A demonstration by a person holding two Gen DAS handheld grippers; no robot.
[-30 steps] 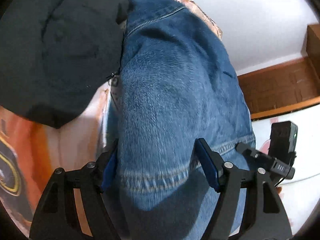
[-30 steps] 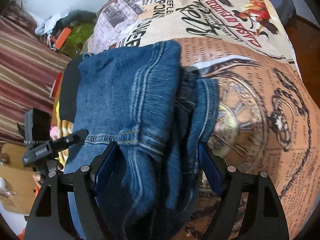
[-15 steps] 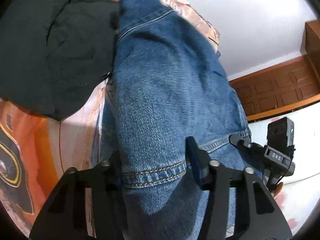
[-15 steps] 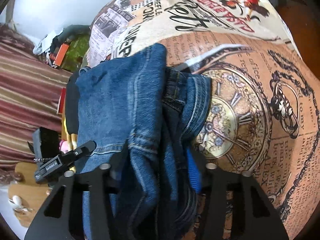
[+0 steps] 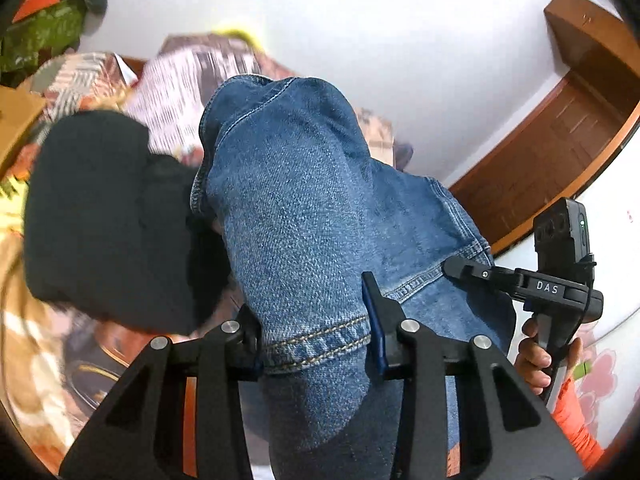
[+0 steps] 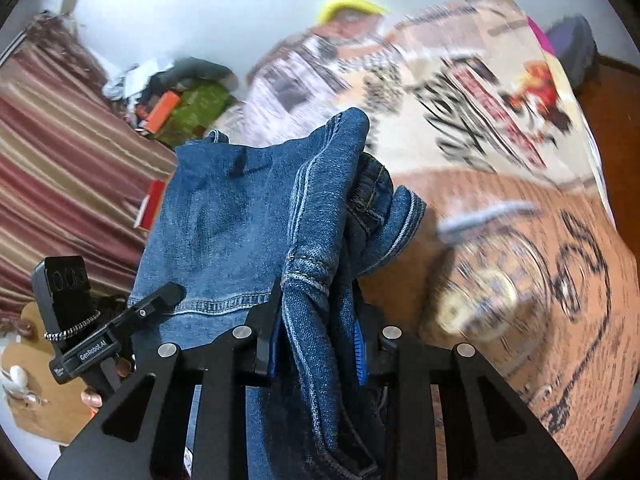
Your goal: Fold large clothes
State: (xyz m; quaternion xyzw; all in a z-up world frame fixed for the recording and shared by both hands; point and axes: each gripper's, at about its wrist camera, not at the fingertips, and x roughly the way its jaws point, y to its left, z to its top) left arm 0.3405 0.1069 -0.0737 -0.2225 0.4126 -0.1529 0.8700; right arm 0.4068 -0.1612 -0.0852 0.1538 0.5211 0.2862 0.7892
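Printed bedspread (blurred); fingers pinching jeans.

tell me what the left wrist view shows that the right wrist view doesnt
Only the left wrist view shows the black garment beside the jeans and the wooden door. Only the right wrist view shows the striped curtain and the clock-print bedspread. Both show the blue jeans, each claw shut on a bunched hem: left claw, right claw, with the other claw visible at the side.

Left gripper — seemingly clamped — on jeans
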